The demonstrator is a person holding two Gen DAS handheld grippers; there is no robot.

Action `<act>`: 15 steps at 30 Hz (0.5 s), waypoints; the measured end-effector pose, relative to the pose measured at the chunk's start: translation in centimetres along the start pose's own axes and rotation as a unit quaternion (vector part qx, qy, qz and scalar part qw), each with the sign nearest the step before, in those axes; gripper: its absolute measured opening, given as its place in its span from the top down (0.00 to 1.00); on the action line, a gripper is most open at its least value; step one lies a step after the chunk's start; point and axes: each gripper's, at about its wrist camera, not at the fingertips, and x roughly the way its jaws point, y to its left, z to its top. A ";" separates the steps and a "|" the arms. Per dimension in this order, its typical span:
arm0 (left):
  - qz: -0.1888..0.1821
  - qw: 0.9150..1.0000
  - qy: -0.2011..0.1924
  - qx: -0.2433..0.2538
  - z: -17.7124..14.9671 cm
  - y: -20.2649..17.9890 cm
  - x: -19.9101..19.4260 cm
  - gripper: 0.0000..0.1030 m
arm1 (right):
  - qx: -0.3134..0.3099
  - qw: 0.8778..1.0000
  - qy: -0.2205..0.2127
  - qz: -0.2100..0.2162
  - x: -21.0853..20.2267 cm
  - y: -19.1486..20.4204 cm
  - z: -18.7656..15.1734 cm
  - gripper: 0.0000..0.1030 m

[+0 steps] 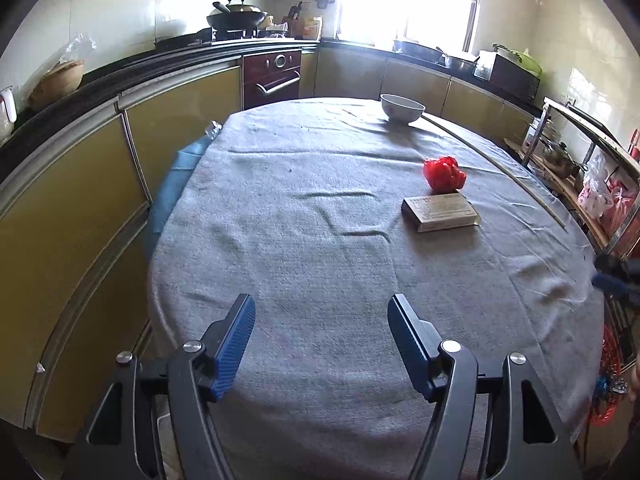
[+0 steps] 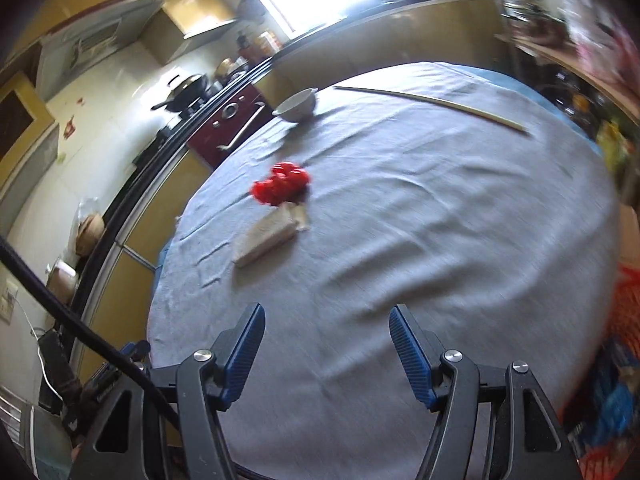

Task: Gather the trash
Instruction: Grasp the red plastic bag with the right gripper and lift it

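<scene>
The left gripper (image 1: 322, 310) angles down over the near grey tablecloth (image 1: 300, 240), jaws apart and empty. Further on lie a crumpled red wrapper (image 1: 444, 174) and, just beside it, a flat box (image 1: 440, 212). The right gripper (image 2: 327, 320) tilts likewise, spread and empty.

Grey tablecloth (image 1: 304, 240), red crumpled wrapper (image 1: 444, 174), beige box (image 1: 440, 210), white bowl (image 1: 402, 107), blue ribbed pads (image 1: 236, 344)
</scene>
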 end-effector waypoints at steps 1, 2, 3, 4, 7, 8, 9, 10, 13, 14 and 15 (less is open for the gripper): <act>0.000 1.000 0.000 0.001 0.1 0.1 0.1 0.31 | -0.004 1.000 0.004 0.002 0.8 0.6 0.6 0.33; -0.001 1.000 0.000 0.003 0.1 0.2 0.2 0.31 | -0.008 1.000 0.008 0.005 1.8 1.2 1.4 0.33; -0.001 1.000 0.001 0.004 0.1 0.3 0.3 0.31 | -0.009 1.000 0.012 0.007 2.8 1.7 2.1 0.33; -0.001 1.000 0.002 0.005 0.2 0.3 0.4 0.31 | -0.008 1.000 0.016 0.009 3.8 2.2 2.8 0.33; 0.001 1.000 0.005 0.010 0.1 0.4 0.8 0.31 | -0.007 1.000 0.025 0.013 6.8 3.6 5.0 0.33; 0.001 1.000 0.006 0.012 0.1 0.5 0.9 0.31 | -0.006 1.000 0.027 0.013 8.1 4.1 5.9 0.33; 0.001 1.000 0.008 0.013 0.0 0.5 1.1 0.31 | -0.003 1.000 0.028 0.014 8.9 4.4 6.5 0.33; 0.001 1.000 0.010 0.013 0.0 0.6 1.2 0.31 | 0.002 0.999 0.028 0.015 9.8 4.7 7.2 0.33; 0.000 1.000 0.013 0.013 -0.1 0.8 1.3 0.31 | 0.022 0.999 0.033 0.019 12.5 5.4 9.1 0.33; -0.001 1.000 0.013 0.013 0.0 0.8 1.4 0.31 | 0.027 0.999 0.034 0.019 13.3 5.6 9.7 0.33; -0.001 1.000 0.014 0.012 0.0 0.9 1.4 0.31 | 0.033 0.999 0.036 0.018 14.2 5.8 10.3 0.33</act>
